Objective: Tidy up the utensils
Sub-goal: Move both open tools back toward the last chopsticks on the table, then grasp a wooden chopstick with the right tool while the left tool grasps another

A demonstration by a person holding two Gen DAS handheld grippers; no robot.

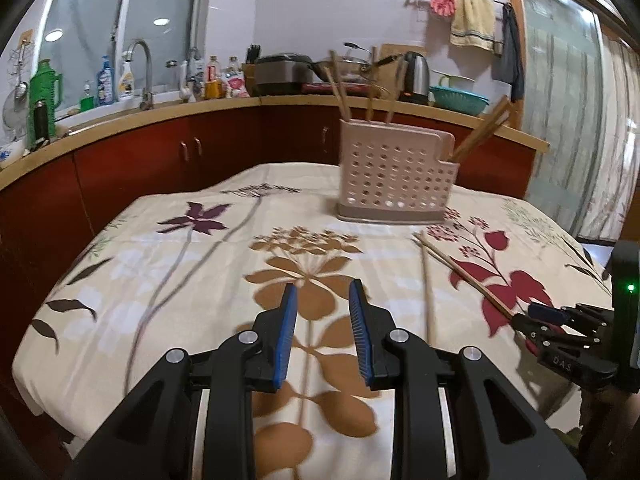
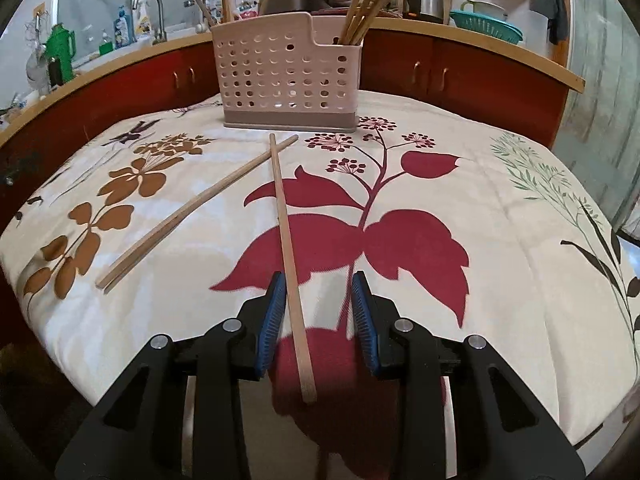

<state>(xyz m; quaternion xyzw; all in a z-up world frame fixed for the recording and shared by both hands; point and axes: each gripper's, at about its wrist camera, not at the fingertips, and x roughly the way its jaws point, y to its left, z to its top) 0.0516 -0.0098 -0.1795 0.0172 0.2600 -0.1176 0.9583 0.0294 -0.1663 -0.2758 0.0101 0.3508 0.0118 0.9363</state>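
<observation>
floral tablecloth under 2 chopsticks, kitchen counter behind

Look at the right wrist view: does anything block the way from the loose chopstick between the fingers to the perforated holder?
Nothing visible does. The wooden chopstick lies between the right gripper fingers, and only bare floral tablecloth separates it from the pink perforated plastic holder. A second chopstick lies off left.

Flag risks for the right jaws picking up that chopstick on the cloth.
1. The chopstick lies off-centre against the left pad, so closing may pivot or roll it.
2. Its far tip crosses the second chopstick; lifting may drag that one.
3. The holder already bristles with sticks, so insertion could jam.
</observation>
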